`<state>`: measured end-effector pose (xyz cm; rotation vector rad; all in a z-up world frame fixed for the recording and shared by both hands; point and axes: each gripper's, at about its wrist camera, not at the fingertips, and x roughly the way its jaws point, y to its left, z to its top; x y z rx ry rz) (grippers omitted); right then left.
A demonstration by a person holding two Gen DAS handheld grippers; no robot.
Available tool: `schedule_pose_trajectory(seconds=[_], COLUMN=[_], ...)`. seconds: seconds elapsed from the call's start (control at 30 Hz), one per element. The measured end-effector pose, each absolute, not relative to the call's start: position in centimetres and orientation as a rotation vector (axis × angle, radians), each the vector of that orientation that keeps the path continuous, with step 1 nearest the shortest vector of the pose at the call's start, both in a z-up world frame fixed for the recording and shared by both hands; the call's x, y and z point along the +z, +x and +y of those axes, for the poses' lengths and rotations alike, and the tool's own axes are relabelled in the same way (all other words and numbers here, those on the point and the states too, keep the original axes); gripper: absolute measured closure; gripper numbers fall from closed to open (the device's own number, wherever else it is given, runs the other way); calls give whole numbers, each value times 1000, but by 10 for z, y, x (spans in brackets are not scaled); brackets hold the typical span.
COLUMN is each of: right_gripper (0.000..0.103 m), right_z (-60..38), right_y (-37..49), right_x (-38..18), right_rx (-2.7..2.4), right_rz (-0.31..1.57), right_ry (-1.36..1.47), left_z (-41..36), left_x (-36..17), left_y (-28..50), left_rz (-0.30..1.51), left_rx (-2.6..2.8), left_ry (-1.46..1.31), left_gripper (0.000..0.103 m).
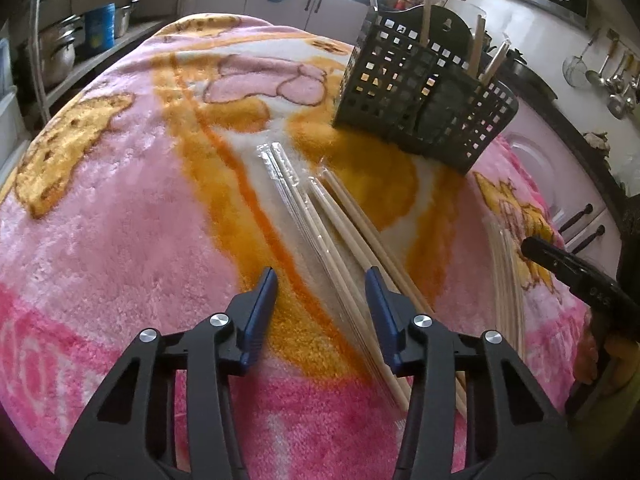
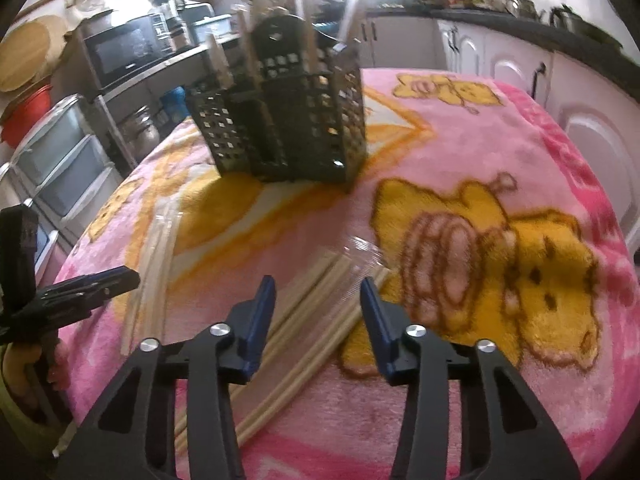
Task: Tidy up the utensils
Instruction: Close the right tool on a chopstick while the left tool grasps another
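Both tongs, left and right, gape part-open over wrapped wooden chopsticks lying flat on the pink blanket; gripping nothing; presumably bound for the black lattice caddy.

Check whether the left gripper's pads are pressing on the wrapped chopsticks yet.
Apart. The left wrist view shows the left gripper open with the wrapped chopsticks lying between its blue pads, blanket visible on either side of them.

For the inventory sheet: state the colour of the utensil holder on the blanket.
Black, with a square-hole grid; the utensil holder shows best in the left wrist view.
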<state>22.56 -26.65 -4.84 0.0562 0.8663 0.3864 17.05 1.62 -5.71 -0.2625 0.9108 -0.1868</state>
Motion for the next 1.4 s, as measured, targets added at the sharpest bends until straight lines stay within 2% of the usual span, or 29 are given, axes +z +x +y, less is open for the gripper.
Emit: schedule_pose_trajectory(seconds=[0.13, 0.4, 0.97, 1.13, 1.33, 1.4], right_gripper=[74, 76, 86, 93, 94, 94], right_z=[-273, -286, -290, -292, -294, -295], right_y=[233, 252, 282, 288, 289, 289], right_x=[-55, -71, -73, -72, -72, -71], right_rx=[356, 321, 332, 334, 339, 341], right_rz=[902, 978, 994, 993, 992, 991], right_ry=[69, 119, 124, 132, 140, 140], left_z=[15, 19, 29, 35, 37, 40], left_x=[-57, -60, -61, -61, -61, -62], left_y=[178, 194, 228, 239, 251, 254], left_rz=[919, 930, 950, 967, 982, 986], left_rx=[-181, -167, -153, -162, -163, -153], left_ry=[-252, -240, -258, -304, -320, -329], left_gripper=[68, 72, 73, 74, 77, 86])
